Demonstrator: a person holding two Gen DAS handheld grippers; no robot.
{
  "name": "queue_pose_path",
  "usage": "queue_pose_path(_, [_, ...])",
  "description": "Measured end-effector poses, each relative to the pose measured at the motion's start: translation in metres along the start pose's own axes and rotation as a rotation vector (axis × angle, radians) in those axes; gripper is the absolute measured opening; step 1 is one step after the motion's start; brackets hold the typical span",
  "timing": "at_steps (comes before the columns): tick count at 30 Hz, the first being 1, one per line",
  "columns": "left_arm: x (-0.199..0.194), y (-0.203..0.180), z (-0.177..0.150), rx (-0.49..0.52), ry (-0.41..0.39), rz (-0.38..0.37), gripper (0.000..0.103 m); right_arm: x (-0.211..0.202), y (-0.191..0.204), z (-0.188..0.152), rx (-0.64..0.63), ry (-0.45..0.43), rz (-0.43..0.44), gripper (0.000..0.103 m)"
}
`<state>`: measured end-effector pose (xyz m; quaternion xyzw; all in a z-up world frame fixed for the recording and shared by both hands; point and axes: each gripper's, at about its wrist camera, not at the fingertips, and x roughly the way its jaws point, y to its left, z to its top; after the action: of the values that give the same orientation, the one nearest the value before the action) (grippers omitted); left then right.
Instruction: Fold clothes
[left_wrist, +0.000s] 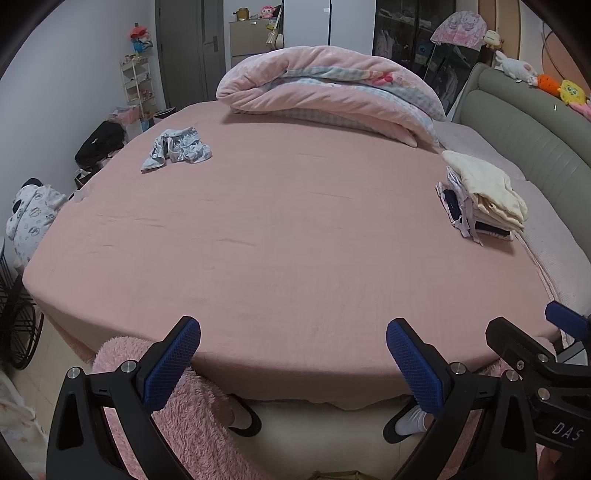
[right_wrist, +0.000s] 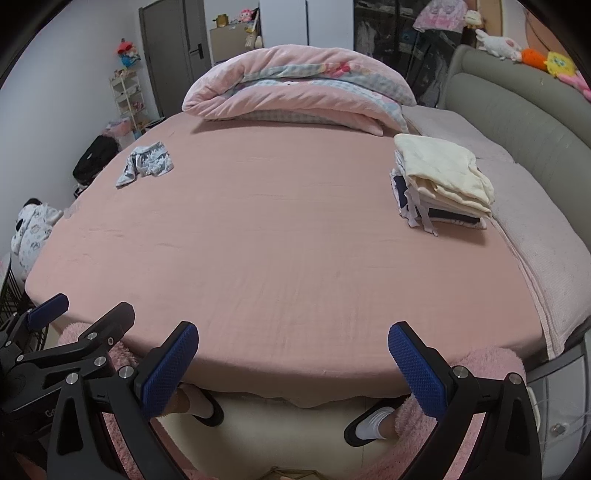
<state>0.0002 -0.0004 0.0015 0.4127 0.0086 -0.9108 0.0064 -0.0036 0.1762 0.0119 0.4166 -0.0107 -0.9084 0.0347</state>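
A crumpled grey-and-white garment lies unfolded on the pink bed sheet at the far left. A stack of folded clothes, cream on top, sits at the right side of the bed. My left gripper hangs open over the near edge of the bed, nothing between its blue pads. My right gripper is likewise open and empty, just beside the left one. Each gripper shows at the edge of the other's view, the right gripper and the left gripper.
A rolled pink quilt lies across the far end of the bed. A grey padded headboard with plush toys runs along the right. The person's slippered feet stand at the bed's near edge. A black bag sits on the floor at left.
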Motion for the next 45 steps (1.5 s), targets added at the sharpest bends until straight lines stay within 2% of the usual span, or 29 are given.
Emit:
queue_pose_path(3, [-0.007,0.002,0.005,-0.003,-0.036,-0.03,0.102,-0.004,-0.001,0.002,0.01,-0.002,0.009,0.103])
queue_pose_path(5, [-0.005,0.012,0.019,-0.012,-0.023,-0.052,0.102,-0.001,0.012,0.013,-0.051,0.02,-0.007,0.103])
queue_pose_path(7, [0.009,0.03,0.041,-0.039,-0.019,-0.067,0.102,0.012,0.023,0.038,-0.103,0.062,0.038,0.103])
queue_pose_path(10, [0.034,0.061,0.075,-0.086,-0.024,-0.08,0.102,0.038,0.044,0.08,-0.138,0.041,0.1,0.103])
queue_pose_path(15, [0.085,0.124,0.131,-0.162,-0.041,-0.051,0.102,0.105,0.09,0.153,-0.201,0.042,0.176,0.103])
queue_pose_path(19, [0.155,0.184,0.18,-0.217,-0.045,-0.031,0.102,0.18,0.137,0.211,-0.262,0.046,0.205,0.103])
queue_pose_path(23, [0.253,0.236,0.23,-0.233,-0.007,0.062,0.102,0.291,0.195,0.264,-0.323,0.081,0.236,0.102])
queue_pose_path(26, [0.315,0.269,0.258,-0.28,0.053,0.078,0.102,0.366,0.235,0.292,-0.349,0.135,0.283,0.084])
queue_pose_path(28, [0.35,0.287,0.273,-0.31,0.09,0.083,0.1,0.407,0.258,0.304,-0.348,0.192,0.303,0.07])
queue_pose_path(30, [0.383,0.306,0.287,-0.343,0.126,0.089,0.098,0.434,0.272,0.31,-0.336,0.234,0.307,0.066])
queue_pose_path(32, [0.41,0.324,0.296,-0.381,0.159,0.099,0.096,0.459,0.287,0.317,-0.317,0.275,0.312,0.065])
queue_pose_path(36, [0.451,0.346,0.31,-0.422,0.225,0.098,0.079,0.494,0.316,0.329,-0.296,0.321,0.308,0.065])
queue_pose_path(39, [0.476,0.36,0.318,-0.473,0.245,0.058,0.073,0.521,0.336,0.338,-0.267,0.345,0.303,0.065])
queue_pose_path(41, [0.49,0.365,0.323,-0.489,0.245,0.028,0.073,0.537,0.348,0.342,-0.251,0.358,0.305,0.065])
queue_pose_path(44, [0.513,0.366,0.332,-0.485,0.262,-0.021,0.071,0.562,0.367,0.347,-0.219,0.381,0.366,0.065])
queue_pose_path(45, [0.522,0.365,0.334,-0.475,0.272,-0.031,0.061,0.569,0.374,0.347,-0.224,0.391,0.384,0.065])
